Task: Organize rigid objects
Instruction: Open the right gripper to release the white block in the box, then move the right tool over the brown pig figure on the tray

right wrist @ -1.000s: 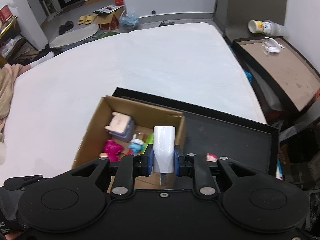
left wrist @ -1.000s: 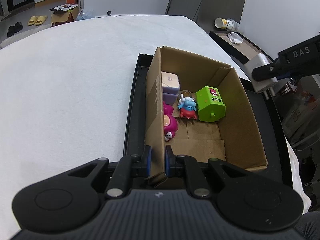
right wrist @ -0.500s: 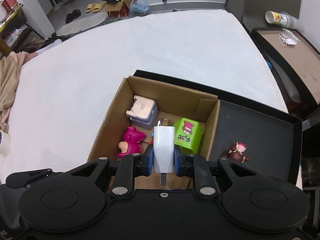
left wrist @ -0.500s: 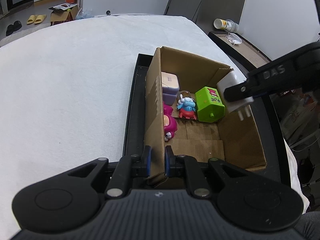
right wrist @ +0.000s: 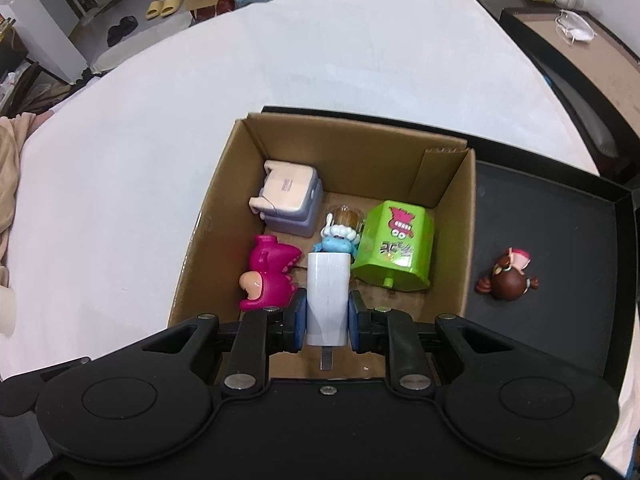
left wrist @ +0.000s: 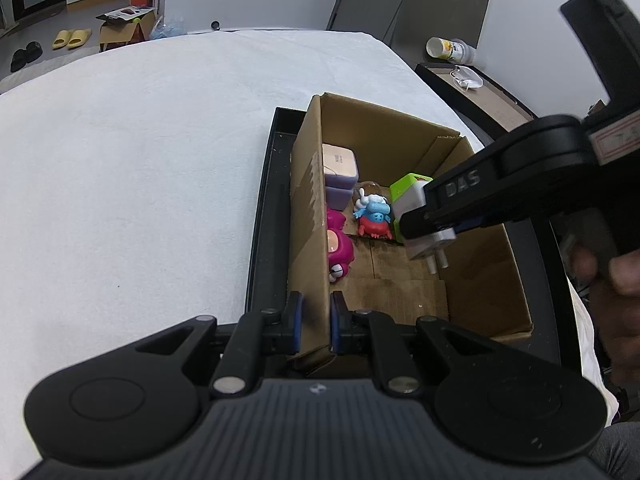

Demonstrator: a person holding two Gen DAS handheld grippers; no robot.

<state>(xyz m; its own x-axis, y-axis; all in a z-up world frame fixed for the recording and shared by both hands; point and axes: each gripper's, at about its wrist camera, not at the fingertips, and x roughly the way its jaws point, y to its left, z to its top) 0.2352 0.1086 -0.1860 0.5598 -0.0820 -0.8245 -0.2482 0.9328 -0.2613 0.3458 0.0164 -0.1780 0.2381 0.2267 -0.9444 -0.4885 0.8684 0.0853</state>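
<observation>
My left gripper (left wrist: 311,323) is clamped on the near-left wall of the open brown cardboard box (left wrist: 486,280), its blue pads pressing that wall from both sides. The box sits in a shallow black tray (right wrist: 560,216) on a bench covered with white cloth (left wrist: 132,168).

My right gripper (right wrist: 327,317) is clenched on a white rectangular power adapter (right wrist: 328,300). In the left wrist view, the adapter (left wrist: 418,216) hangs prongs-down inside the box opening, above the floor of the box, just right of the toys; I see no contact with the floor.

In the box, I count four things. A pale pink and lilac blocky toy (right wrist: 289,197) is far left. A magenta dinosaur figure (right wrist: 269,273) lies near left against the wall. A small blue and red figure with a clear dome (right wrist: 339,233) is in the middle, just beyond the adapter. A lime green hexagonal container with a printed face (right wrist: 396,247) lies tipped on its side to the right.

Outside the box, on the bare right part of the tray, lies a small brown figure with a pink cap (right wrist: 509,275), well apart from the rest.
</observation>
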